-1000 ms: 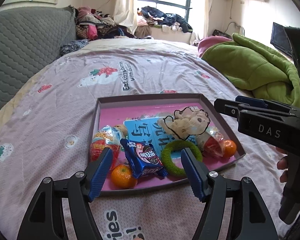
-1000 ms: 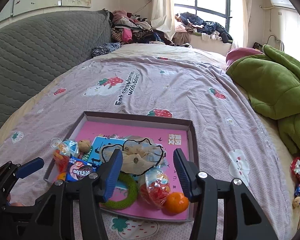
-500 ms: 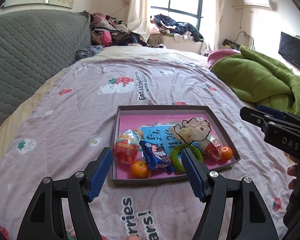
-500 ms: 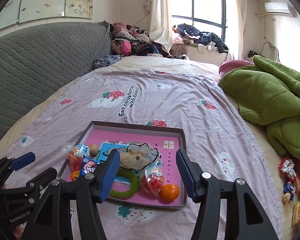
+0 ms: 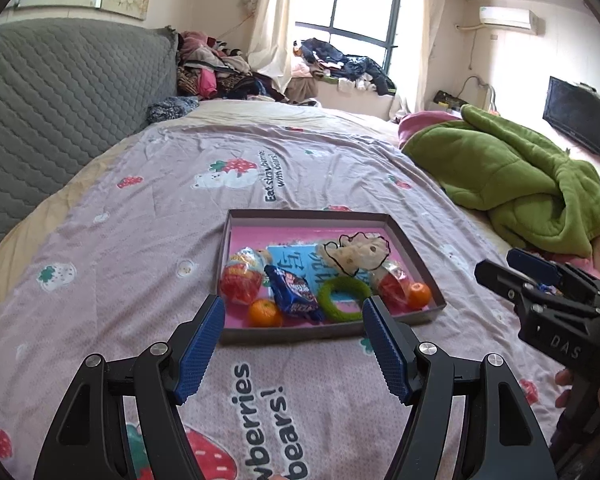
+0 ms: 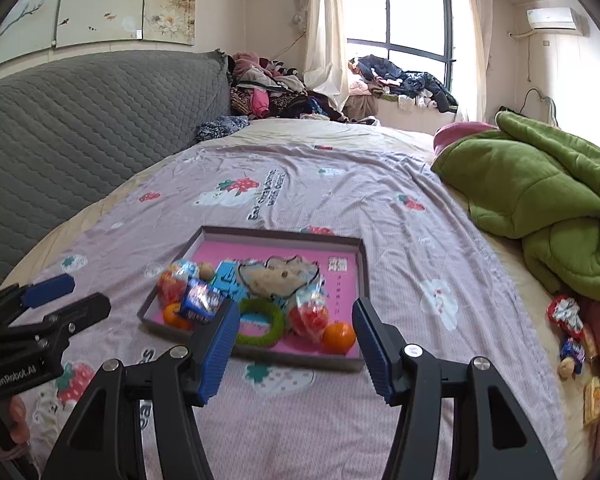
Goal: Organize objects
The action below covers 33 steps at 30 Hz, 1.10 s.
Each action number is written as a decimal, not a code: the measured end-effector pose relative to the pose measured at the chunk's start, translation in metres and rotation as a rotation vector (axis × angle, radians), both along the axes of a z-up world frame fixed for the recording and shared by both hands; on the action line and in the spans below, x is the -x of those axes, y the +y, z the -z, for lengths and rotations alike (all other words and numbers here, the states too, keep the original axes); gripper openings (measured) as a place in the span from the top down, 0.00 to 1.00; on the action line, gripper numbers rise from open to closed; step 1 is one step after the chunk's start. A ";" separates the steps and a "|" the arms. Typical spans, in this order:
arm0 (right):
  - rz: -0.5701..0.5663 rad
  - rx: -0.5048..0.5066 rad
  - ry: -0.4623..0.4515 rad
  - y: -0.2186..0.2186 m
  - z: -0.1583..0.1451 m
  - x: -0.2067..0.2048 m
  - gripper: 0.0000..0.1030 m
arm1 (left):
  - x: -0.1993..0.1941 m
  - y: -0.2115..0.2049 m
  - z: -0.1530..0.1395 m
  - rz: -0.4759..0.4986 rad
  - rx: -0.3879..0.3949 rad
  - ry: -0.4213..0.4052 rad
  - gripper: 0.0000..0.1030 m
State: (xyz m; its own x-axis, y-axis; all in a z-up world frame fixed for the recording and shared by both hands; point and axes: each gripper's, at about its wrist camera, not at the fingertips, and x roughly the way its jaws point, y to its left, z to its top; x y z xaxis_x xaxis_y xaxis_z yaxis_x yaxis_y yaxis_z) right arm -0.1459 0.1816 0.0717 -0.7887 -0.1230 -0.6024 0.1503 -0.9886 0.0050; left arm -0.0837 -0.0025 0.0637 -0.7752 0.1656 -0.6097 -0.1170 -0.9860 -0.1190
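Both claws, the left gripper [image 5: 292, 312] and the right gripper [image 6: 294, 322], hang released and empty above the bedsheet [image 5: 140, 240] with nothing between them and the tray [image 5: 328, 216], which holds two oranges [image 5: 264, 313], one green ring [image 5: 344, 294], one blue snack packet [image 5: 294, 292], while a green blanket [image 6: 540, 196] lies well apart on the right.

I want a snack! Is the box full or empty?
Partly full: the box holds oranges, snack packets and a green ring.
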 end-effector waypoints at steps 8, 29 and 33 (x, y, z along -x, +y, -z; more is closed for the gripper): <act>-0.005 0.000 -0.026 -0.002 0.020 -0.015 0.44 | -0.012 0.006 0.013 -0.003 0.032 -0.023 0.29; -0.015 0.024 -0.082 -0.007 0.060 -0.028 0.43 | -0.016 0.004 0.063 -0.036 0.049 -0.115 0.29; -0.007 0.032 -0.082 -0.005 0.064 -0.028 0.44 | -0.017 0.005 0.065 -0.037 0.052 -0.121 0.29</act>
State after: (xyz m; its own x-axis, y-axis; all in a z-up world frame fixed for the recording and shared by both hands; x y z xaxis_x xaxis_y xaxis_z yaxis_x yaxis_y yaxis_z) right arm -0.1176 0.1769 0.0077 -0.7359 -0.1484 -0.6606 0.1548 -0.9867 0.0492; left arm -0.0672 0.0021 -0.0017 -0.7004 0.1038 -0.7061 -0.0682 -0.9946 -0.0786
